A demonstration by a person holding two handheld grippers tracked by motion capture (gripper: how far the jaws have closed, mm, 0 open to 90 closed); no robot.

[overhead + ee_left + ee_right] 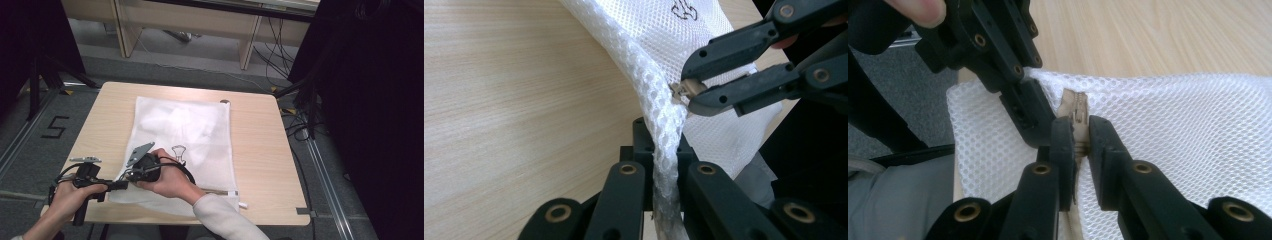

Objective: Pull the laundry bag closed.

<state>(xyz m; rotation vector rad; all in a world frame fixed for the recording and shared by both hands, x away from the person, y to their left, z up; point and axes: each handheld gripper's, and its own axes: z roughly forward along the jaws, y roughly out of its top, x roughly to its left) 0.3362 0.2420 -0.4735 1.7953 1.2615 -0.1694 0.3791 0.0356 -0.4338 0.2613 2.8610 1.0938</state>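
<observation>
While your left hand-held gripper [667,165] stays out of it as anchor, clamped on the mesh laundry bag [185,135] corner, your right hand-held gripper [1079,137] pinches the zipper pull [1075,107]. Bag: flat on counter [260,145], near edge. Both grips made; judged remaining: running the zipper along.

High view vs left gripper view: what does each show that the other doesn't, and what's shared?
High view alone: the whole white mesh bag spread flat on the table, a small black clip drawing on it, the floor with a "5", and both hands.

Left gripper view alone: the left gripper shut on a bunched mesh edge, and the right gripper pinching a small beige zipper pull, close enough to see the weave.

Both: the mesh bag, the wooden table top, and the two grippers meeting at the bag's near left corner.
</observation>
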